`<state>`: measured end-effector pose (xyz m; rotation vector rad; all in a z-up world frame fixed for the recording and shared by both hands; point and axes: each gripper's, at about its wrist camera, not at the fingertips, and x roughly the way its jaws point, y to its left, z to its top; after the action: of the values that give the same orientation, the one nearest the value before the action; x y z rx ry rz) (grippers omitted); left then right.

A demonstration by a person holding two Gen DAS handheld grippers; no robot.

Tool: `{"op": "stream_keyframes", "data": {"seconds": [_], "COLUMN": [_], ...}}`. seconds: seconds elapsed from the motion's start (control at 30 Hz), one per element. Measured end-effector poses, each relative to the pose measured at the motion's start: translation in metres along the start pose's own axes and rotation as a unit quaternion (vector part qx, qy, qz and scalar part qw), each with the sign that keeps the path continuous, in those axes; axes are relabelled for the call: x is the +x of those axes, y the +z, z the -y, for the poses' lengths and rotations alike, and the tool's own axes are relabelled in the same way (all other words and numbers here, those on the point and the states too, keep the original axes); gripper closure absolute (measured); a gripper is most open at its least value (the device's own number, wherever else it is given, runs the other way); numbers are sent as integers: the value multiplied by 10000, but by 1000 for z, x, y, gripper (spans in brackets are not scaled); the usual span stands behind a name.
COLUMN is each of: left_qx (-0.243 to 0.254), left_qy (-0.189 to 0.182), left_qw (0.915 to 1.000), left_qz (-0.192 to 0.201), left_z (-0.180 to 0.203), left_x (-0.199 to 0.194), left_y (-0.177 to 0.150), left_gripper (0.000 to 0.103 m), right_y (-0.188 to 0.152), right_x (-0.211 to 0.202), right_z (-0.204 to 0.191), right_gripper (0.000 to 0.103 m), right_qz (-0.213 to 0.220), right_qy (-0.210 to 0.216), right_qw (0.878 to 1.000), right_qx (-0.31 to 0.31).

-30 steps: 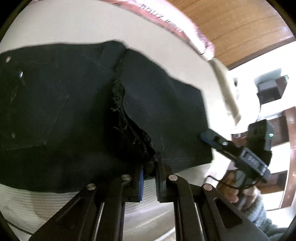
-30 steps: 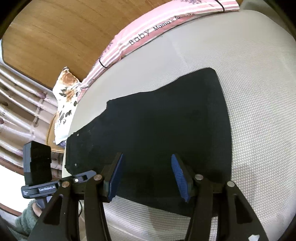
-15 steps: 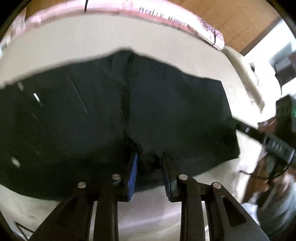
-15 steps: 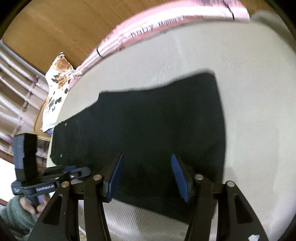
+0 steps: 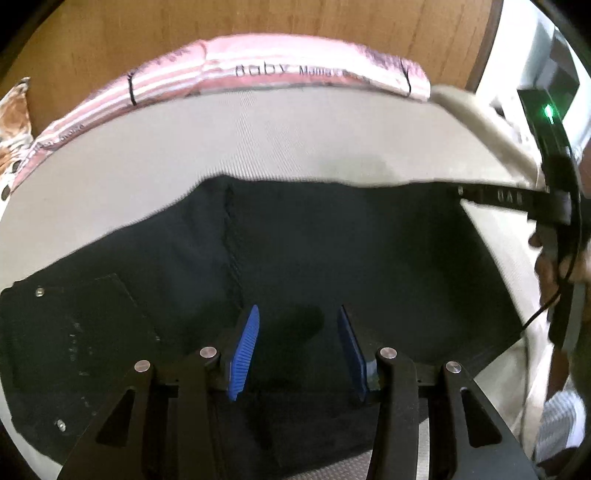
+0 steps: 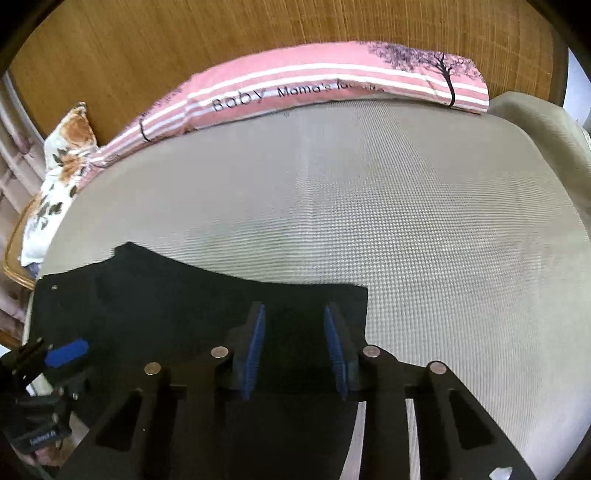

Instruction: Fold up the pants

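The black pants (image 5: 332,251) lie flat and folded on the grey woven mattress (image 5: 280,147), with a back pocket and rivets at the left. My left gripper (image 5: 297,347) is open and empty, just above the pants' near edge. In the right wrist view the pants (image 6: 177,302) lie at the lower left. My right gripper (image 6: 295,343) is open and empty over the pants' right end. The right gripper also shows in the left wrist view (image 5: 495,197) at the pants' far right corner. The left gripper shows in the right wrist view (image 6: 62,350) at the left edge.
A pink striped pillow (image 6: 317,88) lies along the wooden headboard (image 6: 221,33) at the back. A floral cushion (image 6: 62,158) sits at the far left. The bare mattress (image 6: 443,240) stretches to the right of the pants.
My left gripper has opened and let go of the pants' edge, which now lies flat. Both grippers have drawn back toward the near edge of the pants.
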<state>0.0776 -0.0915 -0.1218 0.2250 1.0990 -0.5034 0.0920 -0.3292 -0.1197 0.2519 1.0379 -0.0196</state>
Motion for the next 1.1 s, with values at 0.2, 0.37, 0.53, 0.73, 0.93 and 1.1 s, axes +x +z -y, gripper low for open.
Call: {"op": "stream_keyframes", "data": {"seconds": [0.2, 0.37, 0.53, 0.73, 0.93, 1.1], "left_qx": [-10, -53, -164, -306, -621, -1236], "left_qy": [146, 148, 228, 566, 771, 574], "left_qw": [9998, 9998, 9995, 9978, 9951, 9904], "left_qz": [-123, -129, -167, -148, 5, 221], "left_z": [-4, -5, -9, -15, -28, -57], "left_x": [18, 15, 5, -5, -26, -55], "left_y": [-3, -5, -15, -26, -37, -47], "left_gripper": [55, 53, 52, 49, 44, 39], "right_y": [-2, -11, -46, -83, -101, -108], "right_x": [11, -3, -14, -31, -42, -45], "right_z": [-4, -6, -10, -19, -29, -50], "right_gripper": [76, 76, 74, 73, 69, 54], "right_qz": [0, 85, -137, -165, -193, -286], "right_qy": [-114, -88, -54, -254, -338, -261], "right_qw": [9999, 9999, 9999, 9994, 9990, 9982], "right_qx": [-96, -31, -1, -173, -238, -469]}}
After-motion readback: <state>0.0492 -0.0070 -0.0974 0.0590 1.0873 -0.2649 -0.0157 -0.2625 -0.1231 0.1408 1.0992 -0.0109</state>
